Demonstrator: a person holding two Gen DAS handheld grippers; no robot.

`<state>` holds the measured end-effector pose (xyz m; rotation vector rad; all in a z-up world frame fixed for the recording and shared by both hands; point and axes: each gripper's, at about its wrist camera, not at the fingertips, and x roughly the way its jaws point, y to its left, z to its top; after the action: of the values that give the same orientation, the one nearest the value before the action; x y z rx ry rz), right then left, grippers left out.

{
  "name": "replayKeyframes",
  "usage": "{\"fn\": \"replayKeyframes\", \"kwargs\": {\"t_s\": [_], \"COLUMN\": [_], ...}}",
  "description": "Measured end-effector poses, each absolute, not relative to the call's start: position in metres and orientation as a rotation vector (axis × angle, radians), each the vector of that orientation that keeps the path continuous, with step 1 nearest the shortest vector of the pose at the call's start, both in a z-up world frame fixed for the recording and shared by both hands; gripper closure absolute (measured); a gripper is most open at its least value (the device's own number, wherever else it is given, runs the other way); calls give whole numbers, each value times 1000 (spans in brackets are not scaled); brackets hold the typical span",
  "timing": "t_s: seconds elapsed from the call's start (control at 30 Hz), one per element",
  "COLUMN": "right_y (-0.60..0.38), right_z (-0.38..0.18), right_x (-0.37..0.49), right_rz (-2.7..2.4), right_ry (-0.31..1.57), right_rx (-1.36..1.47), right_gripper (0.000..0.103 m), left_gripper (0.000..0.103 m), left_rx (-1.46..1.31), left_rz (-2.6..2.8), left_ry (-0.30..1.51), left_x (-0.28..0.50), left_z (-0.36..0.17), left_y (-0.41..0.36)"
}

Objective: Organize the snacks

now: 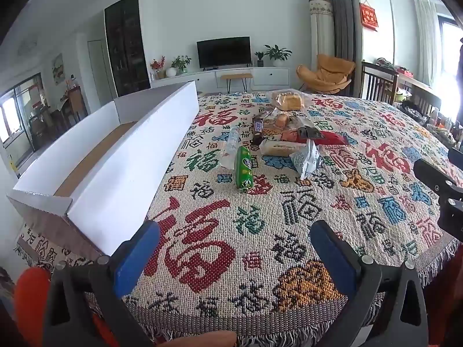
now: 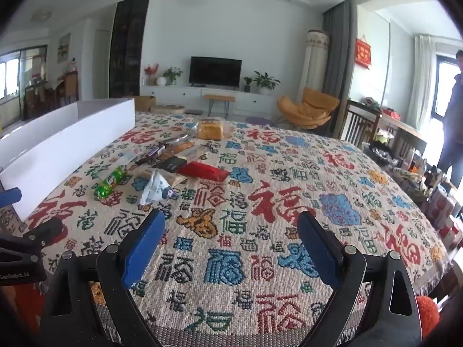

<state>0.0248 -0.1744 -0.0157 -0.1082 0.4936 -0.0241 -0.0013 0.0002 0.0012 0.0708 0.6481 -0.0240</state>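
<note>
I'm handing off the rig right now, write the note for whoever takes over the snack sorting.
Left gripper: open, holding nothing, low over the tablecloth at the near edge.
Right gripper: open, holding nothing, beside it.
White box: on the left of the table, open top; the part of its floor in view holds nothing.
Snacks: all piled mid-table, right of the box. Green tube nearest, white packet, red packet, dark bar, bread bags at the back.
Done: nothing packed that I can see.
Left: move every snack into the box; the green tube looks the easiest start.
</note>
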Motion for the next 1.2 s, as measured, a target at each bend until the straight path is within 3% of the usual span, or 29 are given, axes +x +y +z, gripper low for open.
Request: {"fn": "replayKeyframes", "kwargs": {"t_s": [1.2], "right_y": [-172], "right_z": [-22], "right_x": [30], "right_rz": [-16], "right_ry": [509], "right_rx": [-106], "right_gripper": [8], "left_gripper": [0], "left_rx": [119], "left_rz": [-17], "left_ry": [657], "left_x": [2], "left_z": [-6], "left_y": [-5]}}
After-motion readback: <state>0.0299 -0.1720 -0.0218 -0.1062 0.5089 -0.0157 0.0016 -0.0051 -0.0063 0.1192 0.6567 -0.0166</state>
